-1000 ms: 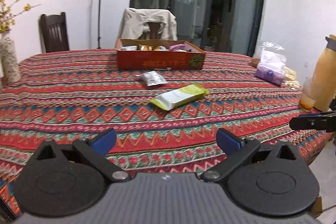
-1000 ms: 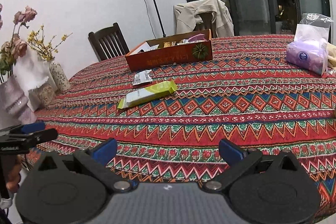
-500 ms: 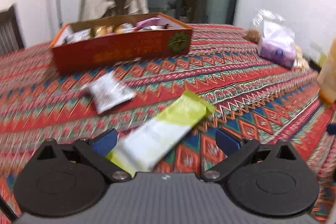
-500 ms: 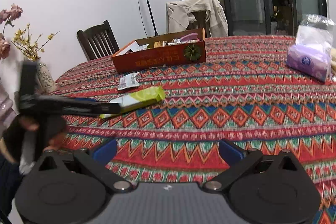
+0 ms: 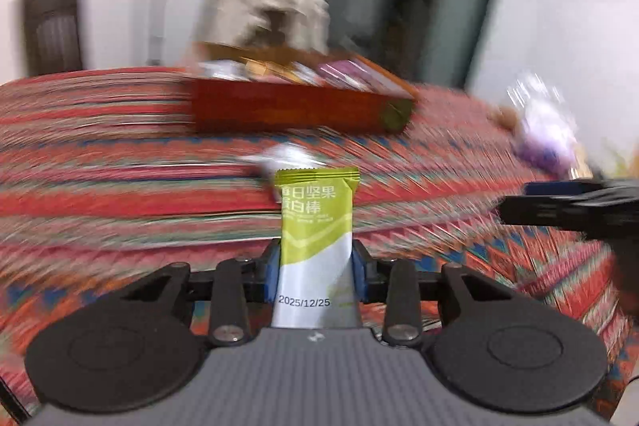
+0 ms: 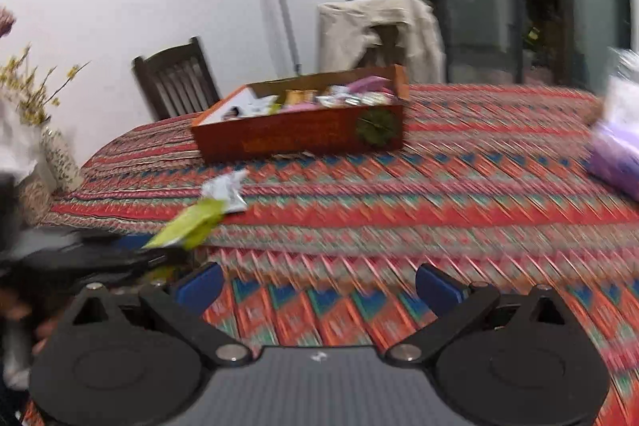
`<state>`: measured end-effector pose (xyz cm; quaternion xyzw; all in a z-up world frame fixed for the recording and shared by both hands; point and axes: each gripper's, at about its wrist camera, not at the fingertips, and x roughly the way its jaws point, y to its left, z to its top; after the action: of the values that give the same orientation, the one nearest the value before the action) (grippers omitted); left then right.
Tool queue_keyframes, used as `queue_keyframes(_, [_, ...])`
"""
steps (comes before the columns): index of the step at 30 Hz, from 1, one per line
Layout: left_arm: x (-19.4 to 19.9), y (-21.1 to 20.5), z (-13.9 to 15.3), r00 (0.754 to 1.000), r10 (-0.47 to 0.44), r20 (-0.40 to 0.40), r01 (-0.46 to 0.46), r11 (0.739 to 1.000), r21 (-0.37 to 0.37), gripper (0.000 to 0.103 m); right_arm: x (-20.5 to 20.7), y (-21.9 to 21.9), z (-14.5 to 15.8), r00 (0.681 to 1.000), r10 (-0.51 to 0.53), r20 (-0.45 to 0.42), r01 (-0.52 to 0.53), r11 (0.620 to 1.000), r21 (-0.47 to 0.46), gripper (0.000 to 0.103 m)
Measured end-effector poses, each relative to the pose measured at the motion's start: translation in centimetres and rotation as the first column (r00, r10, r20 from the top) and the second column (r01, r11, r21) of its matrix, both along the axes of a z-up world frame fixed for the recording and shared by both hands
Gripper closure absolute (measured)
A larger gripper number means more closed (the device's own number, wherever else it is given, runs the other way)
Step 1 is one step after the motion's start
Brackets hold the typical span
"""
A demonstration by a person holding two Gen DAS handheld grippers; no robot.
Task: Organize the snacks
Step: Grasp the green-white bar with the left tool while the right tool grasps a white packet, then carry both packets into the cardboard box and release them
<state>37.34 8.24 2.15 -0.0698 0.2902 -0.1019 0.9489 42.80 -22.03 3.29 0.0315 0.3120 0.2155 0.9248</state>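
Between the left hand-held gripper's [image 5: 315, 268] blue pads, wide apart a second earlier, a green bar [image 5: 315, 226] now stood clenched, off the desk [image 5: 120, 186]. The right hand-held gripper [image 6: 317, 286] stayed released, empty. Beyond lay a silver packet [image 6: 225, 188] before the snack box [image 6: 299, 134].

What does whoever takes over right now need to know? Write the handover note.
Left gripper: shut on the green snack bar, lifted end-up.
Right gripper: open, nothing between its fingers.
Red box: at the far side of the table, already holding several snacks.
Silver packet: loose on the cloth in front of the box.
Left: put the bar in the box, then the silver packet.
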Motion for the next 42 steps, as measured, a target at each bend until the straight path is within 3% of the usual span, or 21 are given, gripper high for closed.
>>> queue_keyframes(2, [-1.4,3.1,0.5,0.993,0.117,0.019,-0.117,0.993,-0.007,0.067,3.1,3.7,-0.2,0.998,0.061,0.026,-0.061,0.998,-0.016,0.0])
queue_keyframes(5, [-1.5,7.8,0.4,0.958,0.285,0.036,-0.288,0.954,0.081,0.067,7.6,10.5,-0.8,0.986,0.162,0.047,-0.159,0.985,-0.065,0.004])
queue_keyframes(9, [-1.0,11.6,0.7,0.928,0.357,0.109,-0.369,0.921,0.126,0.067,11.7,16.7,-2.6,0.983,0.18,0.022,-0.174,0.97,-0.171,0.028])
queue_keyframes(11, [-0.4,12.6,0.7,0.92,0.376,0.114,-0.389,0.91,0.142,0.067,12.9,17.7,-3.6,0.99,0.143,0.002,-0.14,0.971,-0.194,0.033])
queue_keyframes(12, [-0.1,12.8,0.6,0.918,0.376,0.126,-0.393,0.903,0.172,0.067,13.0,17.6,-3.9,0.992,0.126,0.001,-0.124,0.972,-0.201,0.043])
queue_keyframes(13, [0.2,12.8,0.6,0.915,0.374,0.149,-0.399,0.894,0.206,0.067,13.0,17.5,-4.1,0.993,0.121,0.004,-0.118,0.972,-0.201,0.054])
queue_keyframes(14, [0.6,12.6,0.5,0.915,0.37,0.162,-0.399,0.889,0.224,0.067,12.9,17.3,-4.2,0.993,0.114,0.002,-0.112,0.975,-0.19,0.057])
queue_keyframes(17, [1.8,12.3,0.4,0.914,0.369,0.168,-0.401,0.885,0.237,0.067,11.7,15.8,-3.7,0.994,0.107,-0.011,-0.107,0.983,-0.15,0.058])
queue_keyframes(22, [3.3,10.8,0.0,0.932,0.324,0.161,-0.35,0.92,0.175,0.067,8.2,11.4,-1.4,0.995,0.1,0.024,-0.097,0.988,-0.118,0.058])
queue_keyframes(29, [4.7,6.1,0.5,0.945,0.299,0.135,-0.316,0.94,0.126,0.067,2.2,3.7,1.5,0.995,0.072,0.07,-0.065,0.994,-0.09,0.058])
queue_keyframes(33, [4.3,2.9,0.7,0.955,0.251,0.16,-0.276,0.948,0.16,0.067,-0.8,-0.5,2.8,0.995,0.04,0.096,-0.032,0.996,-0.087,0.058])
queue_keyframes(42, [5.5,0.3,3.9,0.963,0.21,0.169,-0.232,0.965,0.122,0.067,-1.6,-3.6,4.7,0.993,0.019,0.112,-0.016,0.999,-0.031,0.058])
